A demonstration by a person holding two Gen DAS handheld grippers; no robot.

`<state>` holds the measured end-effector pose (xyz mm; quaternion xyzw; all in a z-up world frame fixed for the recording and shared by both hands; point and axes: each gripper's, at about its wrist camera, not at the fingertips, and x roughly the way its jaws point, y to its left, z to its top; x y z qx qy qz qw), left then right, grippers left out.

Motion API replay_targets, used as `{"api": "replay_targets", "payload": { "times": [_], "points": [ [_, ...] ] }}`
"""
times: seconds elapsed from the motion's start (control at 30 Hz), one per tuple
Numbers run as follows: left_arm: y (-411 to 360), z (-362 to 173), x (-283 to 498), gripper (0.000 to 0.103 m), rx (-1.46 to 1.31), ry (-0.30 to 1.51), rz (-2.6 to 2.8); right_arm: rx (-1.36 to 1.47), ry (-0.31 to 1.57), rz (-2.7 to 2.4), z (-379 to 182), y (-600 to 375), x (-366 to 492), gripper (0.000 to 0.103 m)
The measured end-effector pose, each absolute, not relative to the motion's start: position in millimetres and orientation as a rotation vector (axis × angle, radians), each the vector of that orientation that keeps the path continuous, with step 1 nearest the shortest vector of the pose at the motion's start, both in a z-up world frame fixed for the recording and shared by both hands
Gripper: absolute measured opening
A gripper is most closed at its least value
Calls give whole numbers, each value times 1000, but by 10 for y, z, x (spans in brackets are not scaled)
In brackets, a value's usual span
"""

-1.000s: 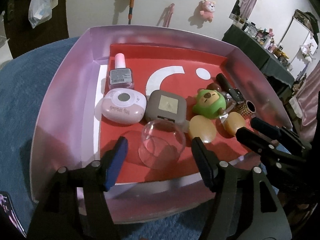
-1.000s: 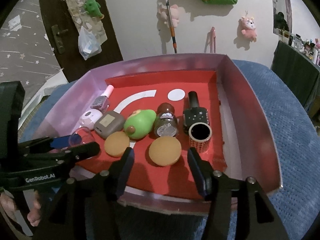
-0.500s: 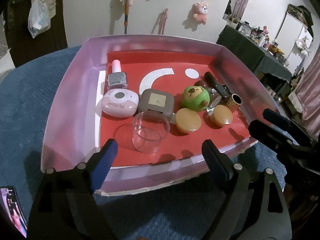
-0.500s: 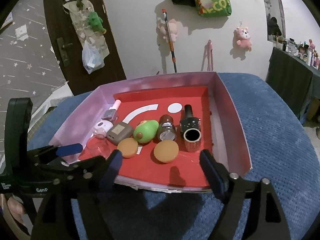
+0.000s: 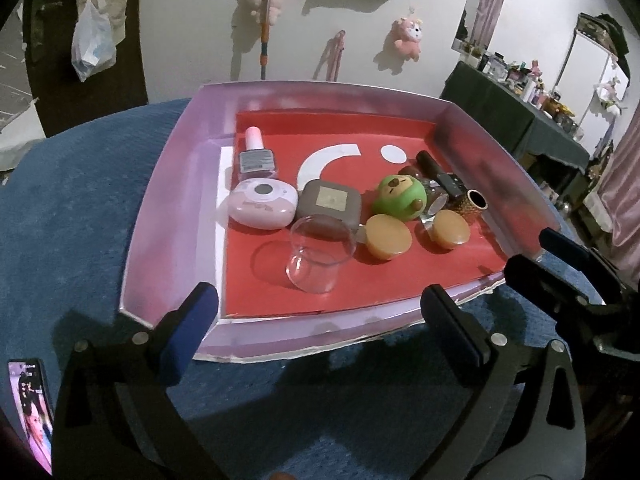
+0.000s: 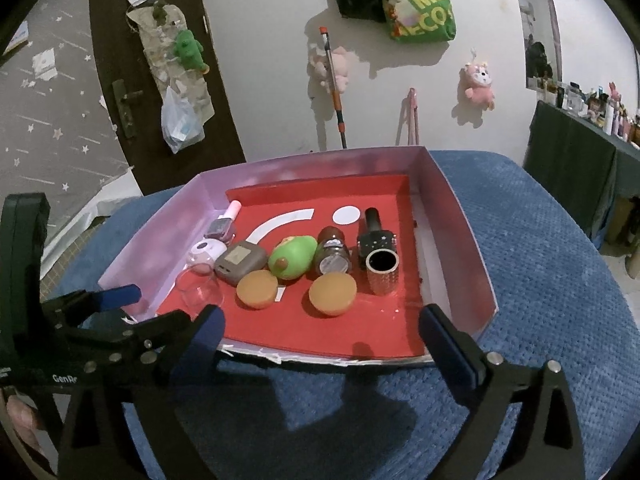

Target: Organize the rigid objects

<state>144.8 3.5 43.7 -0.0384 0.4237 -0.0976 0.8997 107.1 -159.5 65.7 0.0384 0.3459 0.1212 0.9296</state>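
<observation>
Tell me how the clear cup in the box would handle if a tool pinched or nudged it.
The clear cup looks thin-walled and glossy, so it is probably light and may slip between the pads. It seems to stand on a narrower base than its rim, so a sideways nudge could tip it. Once down, its round wall would likely let it roll toward the grey case.

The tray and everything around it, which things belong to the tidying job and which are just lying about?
Part of the job:
tray
nail polish bottle
pink case
grey case
clear cup
green toy
two tan lids
microphone

Just lying about:
phone
plastic bag
pink plush toy
</observation>
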Motion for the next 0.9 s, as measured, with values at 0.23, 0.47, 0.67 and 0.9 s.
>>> {"api": "replay_targets", "payload": {
  "times": [0.23,0.47,0.67,0.9],
  "points": [
    [56,399,1420,103,-67,868,-173,50,713,216,565,-1530,1050,102],
    [72,326,1434,103,-71,878,-168,27,723,205,513,-1500,1063,102],
    [76,316,1439,103,-67,880,-169,25,725,203,502,-1502,1059,102],
    [71,318,1431,103,-66,880,-170,32,727,205,503,-1506,1065,102]
  ]
}}
